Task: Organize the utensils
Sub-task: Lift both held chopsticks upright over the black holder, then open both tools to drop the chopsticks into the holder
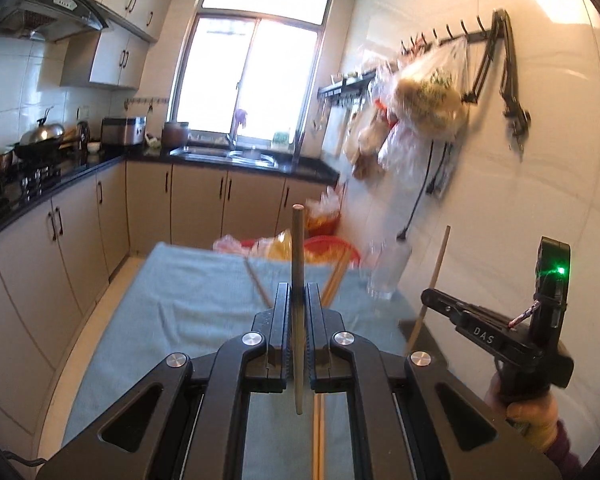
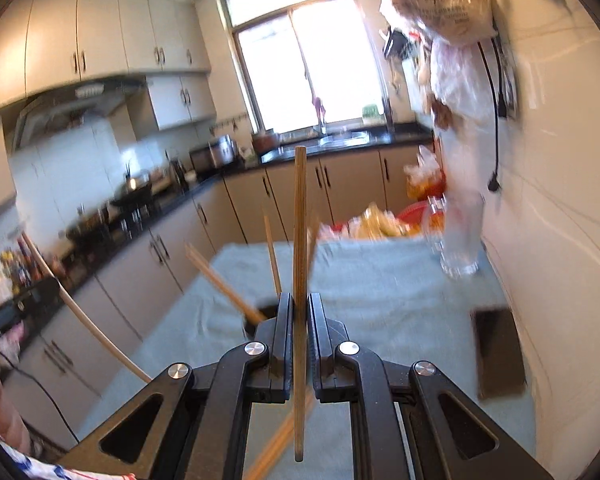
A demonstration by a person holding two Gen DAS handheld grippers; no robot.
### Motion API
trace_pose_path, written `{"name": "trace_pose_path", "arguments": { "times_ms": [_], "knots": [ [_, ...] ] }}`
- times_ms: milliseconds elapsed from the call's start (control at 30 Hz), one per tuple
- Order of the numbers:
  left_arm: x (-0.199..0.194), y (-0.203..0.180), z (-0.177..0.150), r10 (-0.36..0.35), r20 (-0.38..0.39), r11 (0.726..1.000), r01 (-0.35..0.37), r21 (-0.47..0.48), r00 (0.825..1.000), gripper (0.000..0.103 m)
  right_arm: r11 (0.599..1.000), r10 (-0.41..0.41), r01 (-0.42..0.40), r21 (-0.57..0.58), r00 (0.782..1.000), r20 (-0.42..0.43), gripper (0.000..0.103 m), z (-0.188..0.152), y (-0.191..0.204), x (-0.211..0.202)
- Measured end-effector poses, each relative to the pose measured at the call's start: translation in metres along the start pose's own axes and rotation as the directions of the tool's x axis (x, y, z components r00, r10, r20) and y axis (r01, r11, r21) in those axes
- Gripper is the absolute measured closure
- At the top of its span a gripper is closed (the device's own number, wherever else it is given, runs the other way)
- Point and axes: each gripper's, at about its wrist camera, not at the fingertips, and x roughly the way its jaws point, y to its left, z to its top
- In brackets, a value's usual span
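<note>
My left gripper (image 1: 299, 296) is shut on a wooden chopstick (image 1: 297, 248) that stands upright between the jaws, above the blue cloth (image 1: 180, 304) on the table. My right gripper (image 2: 300, 304) is shut on another upright wooden chopstick (image 2: 300, 220). In the left wrist view the right gripper (image 1: 430, 298) shows at the right with its chopstick (image 1: 436, 272). Several more chopsticks (image 1: 332, 284) lie on the cloth; they also show in the right wrist view (image 2: 220, 284). A clear glass (image 1: 388, 268) stands at the far right of the table by the wall, also in the right wrist view (image 2: 458, 240).
A dark flat object (image 2: 498, 352) lies on the cloth near the right wall. Red baskets with bags (image 1: 320, 244) sit beyond the table's far edge. Bags (image 1: 424, 100) hang from a wall rack on the right. Cabinets and a counter (image 1: 60, 176) run along the left.
</note>
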Motion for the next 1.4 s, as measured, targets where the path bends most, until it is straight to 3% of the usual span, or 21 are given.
{"name": "trace_pose_path", "arguments": {
  "times_ms": [300, 500, 633, 1033, 1133, 1233, 1300, 1400],
  "knots": [
    [0.079, -0.006, 0.052, 0.046, 0.041, 0.999, -0.046, -0.010, 0.998, 0.097, 0.997, -0.028, 0.018, 0.076, 0.990, 0.137, 0.095, 0.051, 0.006, 0.057],
    [0.144, 0.000, 0.047, 0.044, -0.055, 0.999, -0.046, -0.028, 0.998, 0.097, 0.991, -0.024, 0.014, 0.136, 0.997, 0.070, 0.095, 0.041, -0.008, 0.108],
    [0.166, 0.006, 0.033, 0.048, -0.115, 0.998, -0.053, -0.040, 0.992, 0.097, 0.988, -0.012, 0.009, 0.155, 1.000, 0.018, 0.095, 0.025, -0.016, 0.125],
    [0.158, 0.004, 0.012, 0.081, -0.124, 0.997, -0.080, 0.012, 0.989, 0.097, 0.986, 0.001, 0.010, 0.165, 0.998, -0.065, 0.094, 0.002, -0.025, 0.147],
    [0.150, 0.004, 0.012, 0.083, -0.122, 0.997, -0.082, 0.012, 0.989, 0.095, 0.986, 0.003, 0.008, 0.166, 0.998, -0.066, 0.087, 0.002, -0.024, 0.146],
    [0.138, 0.007, 0.012, 0.085, -0.117, 0.996, -0.086, -0.004, 0.990, 0.085, 0.986, 0.005, 0.005, 0.168, 0.998, -0.060, 0.078, 0.003, -0.023, 0.142],
    [0.126, 0.010, 0.011, 0.095, -0.107, 0.995, -0.098, -0.021, 0.990, 0.080, 0.987, 0.003, 0.007, 0.162, 0.998, -0.057, 0.077, 0.003, -0.021, 0.137],
    [0.106, 0.015, 0.010, 0.102, -0.101, 0.993, -0.107, -0.048, 0.990, 0.078, 0.988, 0.003, 0.006, 0.156, 0.998, -0.056, 0.074, 0.002, -0.019, 0.130]
  ]
}}
